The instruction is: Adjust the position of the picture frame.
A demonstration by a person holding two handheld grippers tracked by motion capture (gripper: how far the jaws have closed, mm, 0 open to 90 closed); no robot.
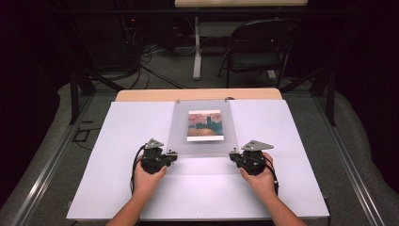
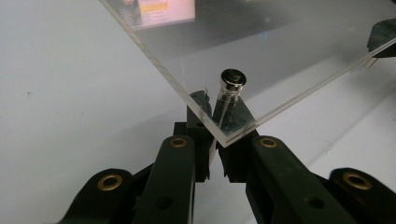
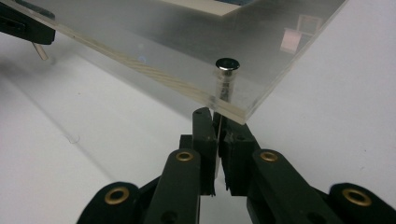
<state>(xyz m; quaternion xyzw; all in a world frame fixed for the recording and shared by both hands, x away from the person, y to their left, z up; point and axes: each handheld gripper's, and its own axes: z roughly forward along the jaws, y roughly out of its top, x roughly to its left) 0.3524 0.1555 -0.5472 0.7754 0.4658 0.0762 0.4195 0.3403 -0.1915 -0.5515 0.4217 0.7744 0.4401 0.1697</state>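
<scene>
Both hand-held grippers (image 1: 173,154) (image 1: 233,156) pinch the clear panel's (image 1: 203,146) near corner pins.

Black hand-held gripper (image 1: 175,154), brass-ringed screws, grey plate.

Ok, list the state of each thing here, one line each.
Clear frame: near edge lifted, a gripper at each near corner.
Picture: flat inside the frame, face up.
Left gripper: shut on the frame's corner.
Right gripper: shut on the frame's corner.
Folding chair: unfolded, unoccupied.

A folding chair (image 1: 259,47) stands beyond the table (image 1: 141,95).
</scene>
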